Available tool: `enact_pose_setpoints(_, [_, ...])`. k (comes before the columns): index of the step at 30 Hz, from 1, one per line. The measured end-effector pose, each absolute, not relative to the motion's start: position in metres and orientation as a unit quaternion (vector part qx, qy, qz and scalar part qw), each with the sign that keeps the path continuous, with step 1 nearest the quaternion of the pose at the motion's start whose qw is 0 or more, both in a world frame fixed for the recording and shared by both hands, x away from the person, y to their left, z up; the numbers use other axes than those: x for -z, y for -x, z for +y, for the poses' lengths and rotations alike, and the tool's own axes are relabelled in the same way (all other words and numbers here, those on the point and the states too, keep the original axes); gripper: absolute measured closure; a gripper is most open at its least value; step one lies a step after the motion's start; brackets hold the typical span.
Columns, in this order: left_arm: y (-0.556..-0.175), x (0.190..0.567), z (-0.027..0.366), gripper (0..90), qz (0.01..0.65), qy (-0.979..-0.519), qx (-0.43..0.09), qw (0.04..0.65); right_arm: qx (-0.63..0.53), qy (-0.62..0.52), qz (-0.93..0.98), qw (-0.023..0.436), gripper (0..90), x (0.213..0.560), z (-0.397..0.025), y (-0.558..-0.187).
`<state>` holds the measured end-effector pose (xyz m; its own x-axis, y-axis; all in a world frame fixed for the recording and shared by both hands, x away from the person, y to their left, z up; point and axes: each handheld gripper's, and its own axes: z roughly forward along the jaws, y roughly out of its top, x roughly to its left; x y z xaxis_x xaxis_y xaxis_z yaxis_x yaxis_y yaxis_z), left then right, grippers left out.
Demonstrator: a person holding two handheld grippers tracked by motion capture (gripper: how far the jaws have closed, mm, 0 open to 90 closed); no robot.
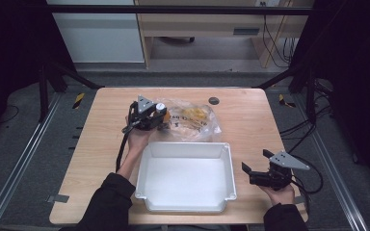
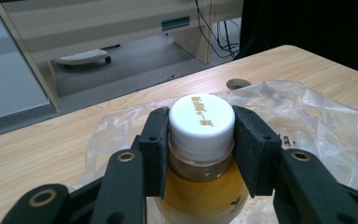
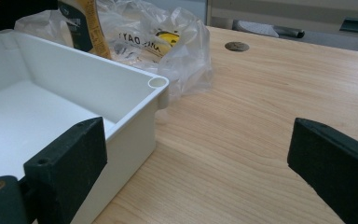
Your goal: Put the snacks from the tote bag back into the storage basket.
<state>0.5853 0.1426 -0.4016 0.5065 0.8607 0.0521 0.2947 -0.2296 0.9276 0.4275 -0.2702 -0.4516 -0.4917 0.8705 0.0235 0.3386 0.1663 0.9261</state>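
From above, the left gripper (image 1: 160,114) holds a bottle (image 1: 160,107) by the bag (image 1: 195,120) behind the empty tray (image 1: 185,178); its view shows jaws clamped on the cap (image 2: 201,120), amber liquid below; the right gripper (image 3: 200,154) gapes beside the tray, probably idle.

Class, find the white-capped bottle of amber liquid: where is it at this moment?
The white-capped bottle of amber liquid is clamped in the left gripper, by the clear plastic bag, behind the white tray.
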Motion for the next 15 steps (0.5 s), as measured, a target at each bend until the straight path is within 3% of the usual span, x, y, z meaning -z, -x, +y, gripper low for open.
enact_pose_setpoints(15, [-0.5843, 0.3989, 0.1447, 58.7, 0.408, -0.716, -0.307, 0.477, -0.486, -0.424, 0.715, 0.272, 5.2, 0.4519, -0.2711, -0.4280])
